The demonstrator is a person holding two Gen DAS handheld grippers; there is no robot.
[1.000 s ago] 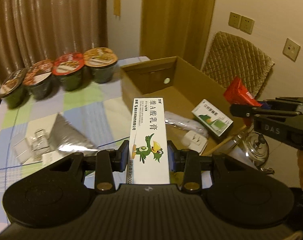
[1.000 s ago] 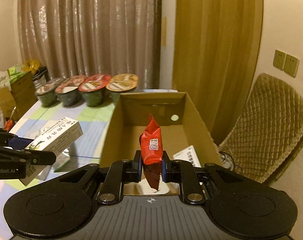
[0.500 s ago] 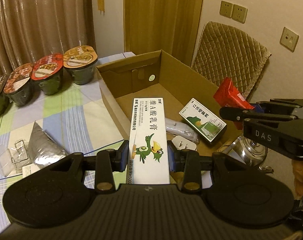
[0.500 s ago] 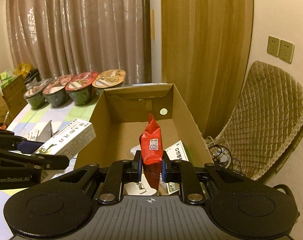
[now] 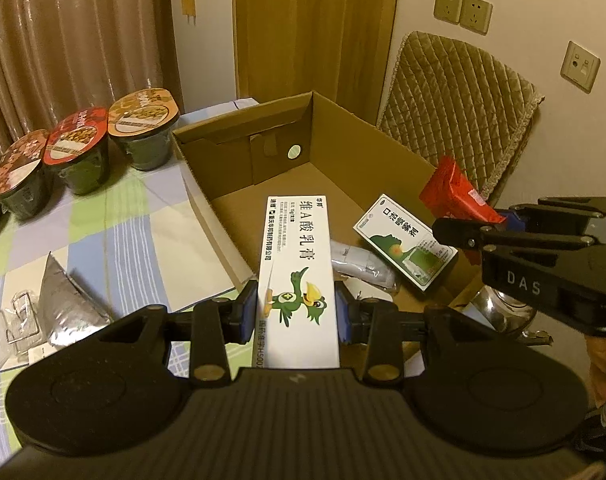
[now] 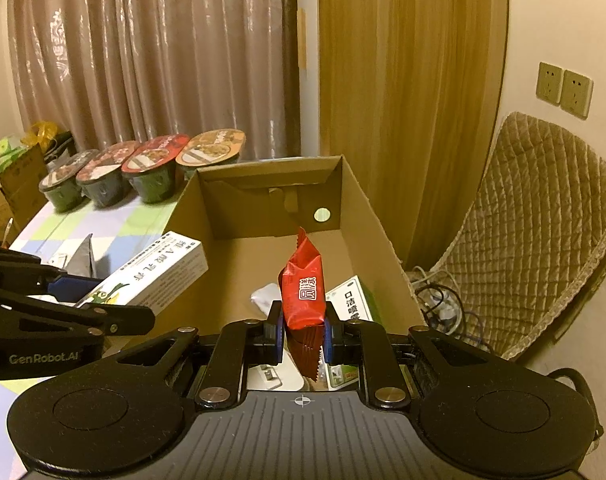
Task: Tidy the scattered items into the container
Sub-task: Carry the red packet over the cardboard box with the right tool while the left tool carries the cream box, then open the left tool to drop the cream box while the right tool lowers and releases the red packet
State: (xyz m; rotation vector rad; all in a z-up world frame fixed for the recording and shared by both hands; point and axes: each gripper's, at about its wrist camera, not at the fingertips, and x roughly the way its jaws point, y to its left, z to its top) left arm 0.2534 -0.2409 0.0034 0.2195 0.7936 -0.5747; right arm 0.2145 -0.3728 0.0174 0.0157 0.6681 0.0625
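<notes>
My left gripper (image 5: pixel 297 312) is shut on a long white ointment box (image 5: pixel 297 264) with a green bird print, held over the near left part of the open cardboard box (image 5: pixel 343 120). My right gripper (image 6: pixel 303 330) is shut on a red snack packet (image 6: pixel 305 292), held upright above the cardboard box (image 6: pixel 383 236). Inside the box lie a green and white carton (image 5: pixel 405 248) and a white wrapped item (image 5: pixel 359 266). The ointment box (image 6: pixel 151 276) and left gripper (image 6: pixel 63 312) show at the left of the right wrist view. The red packet (image 5: pixel 455 192) and right gripper (image 5: pixel 499 228) show at the right of the left wrist view.
Several instant noodle bowls (image 5: pixel 79 148) stand in a row on the checked tablecloth (image 5: pixel 115 216) beyond the box. A silver foil pouch (image 5: pixel 59 300) and clear plastic packaging (image 5: pixel 11 320) lie on the table at left. A quilted chair (image 5: pixel 463 108) stands right of the box, with cables (image 6: pixel 443 300) below.
Both grippers have moved forward over the cardboard box, still holding the ointment box and the red packet. The box interior now fills more of both views.
</notes>
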